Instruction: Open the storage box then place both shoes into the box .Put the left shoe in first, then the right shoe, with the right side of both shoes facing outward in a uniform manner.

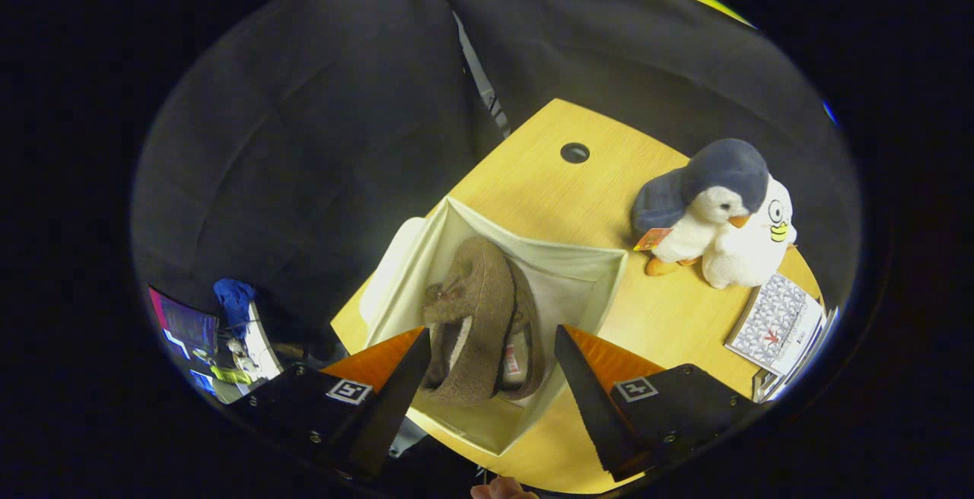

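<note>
Gripper [491, 358] spread wide, holding nothing, above open storage box [586, 267]; both shoes [475, 316] inside. Placement apparently done; next, withdrawing toward six o'clock.

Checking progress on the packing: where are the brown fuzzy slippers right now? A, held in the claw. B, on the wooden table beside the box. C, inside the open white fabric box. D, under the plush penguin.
C: both brown fuzzy slippers stand inside the open white fabric box, beyond the open claw.
</note>
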